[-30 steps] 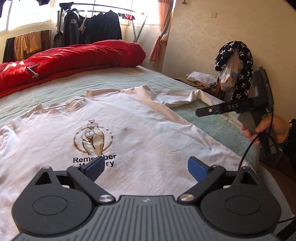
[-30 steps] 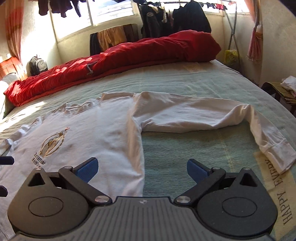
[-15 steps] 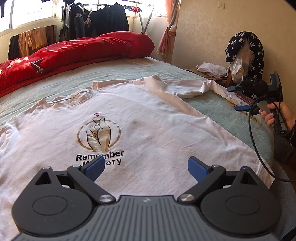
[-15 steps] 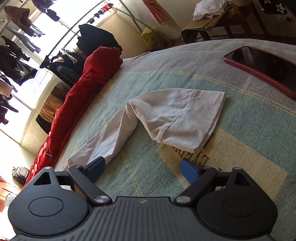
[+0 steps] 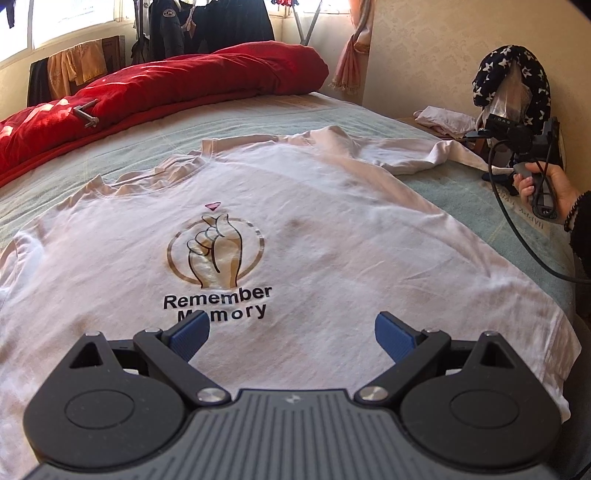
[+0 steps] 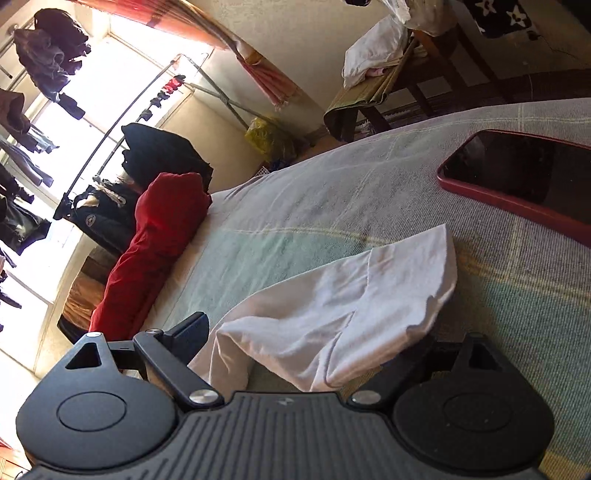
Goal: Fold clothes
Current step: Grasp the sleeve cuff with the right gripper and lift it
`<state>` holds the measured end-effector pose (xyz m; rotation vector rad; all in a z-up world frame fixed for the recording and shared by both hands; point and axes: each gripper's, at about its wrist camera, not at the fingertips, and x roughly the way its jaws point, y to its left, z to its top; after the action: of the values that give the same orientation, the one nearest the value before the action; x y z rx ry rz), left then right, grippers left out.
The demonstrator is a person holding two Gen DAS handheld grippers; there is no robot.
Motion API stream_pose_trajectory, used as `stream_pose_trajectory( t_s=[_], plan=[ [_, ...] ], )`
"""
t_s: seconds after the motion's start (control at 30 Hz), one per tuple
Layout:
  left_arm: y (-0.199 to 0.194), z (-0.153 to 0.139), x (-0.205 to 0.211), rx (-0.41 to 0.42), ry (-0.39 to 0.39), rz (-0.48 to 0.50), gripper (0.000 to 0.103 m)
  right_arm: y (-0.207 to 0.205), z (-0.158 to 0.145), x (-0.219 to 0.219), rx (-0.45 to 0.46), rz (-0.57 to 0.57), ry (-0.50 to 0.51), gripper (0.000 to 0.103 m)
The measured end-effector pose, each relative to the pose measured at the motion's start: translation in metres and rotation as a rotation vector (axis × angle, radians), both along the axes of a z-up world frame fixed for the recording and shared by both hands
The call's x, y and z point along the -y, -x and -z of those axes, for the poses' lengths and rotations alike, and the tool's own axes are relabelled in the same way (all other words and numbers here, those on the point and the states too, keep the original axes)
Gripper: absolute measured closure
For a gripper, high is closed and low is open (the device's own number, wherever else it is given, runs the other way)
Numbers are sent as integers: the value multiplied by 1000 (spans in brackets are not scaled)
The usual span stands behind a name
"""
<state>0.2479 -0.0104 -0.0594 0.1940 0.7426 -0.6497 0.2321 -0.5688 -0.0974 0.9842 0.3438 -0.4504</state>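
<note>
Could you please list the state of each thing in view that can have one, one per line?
White T-shirt: spread flat, print up, unfolded.
Long sleeve: stretched out sideways, cuff lying between the right gripper's fingers.
Left gripper: open, over the shirt's lower front, empty.
Right gripper: open around the cuff, not yet clamped.
Red quilt: bunched along the bed's far side.
Phone: screen dark, lying on the bed.

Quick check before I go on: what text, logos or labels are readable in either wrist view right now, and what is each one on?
"Remember" over "Memory", the "e" hidden behind a claw finger: printed on the white shirt, under a crossed-fingers emblem.
"DAS", with a mark before it too small to read: on the right claw.
Lettering woven into the bed cover, upside down: looks like "HAPPY", not certain.
Round badge on the dark hanging jacket: too small to read.
Right wrist view: nothing readable.
</note>
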Motion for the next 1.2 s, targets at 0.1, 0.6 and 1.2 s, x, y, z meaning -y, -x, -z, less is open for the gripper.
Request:
stream_pose_trajectory(
  t_s=[0.1, 0.6, 1.2],
  plan=[
    [-2, 2, 0, -9, -6, -3, 7, -18, -8, 3, -126, 0, 124, 37],
    [-5, 5, 3, -21, -13, 3, 7, -93, -55, 31, -476, -59, 650, 89],
    [-6, 1, -1, -10, -11, -19, 7, -101, -58, 19, -669, 8, 686, 60]
  ],
)
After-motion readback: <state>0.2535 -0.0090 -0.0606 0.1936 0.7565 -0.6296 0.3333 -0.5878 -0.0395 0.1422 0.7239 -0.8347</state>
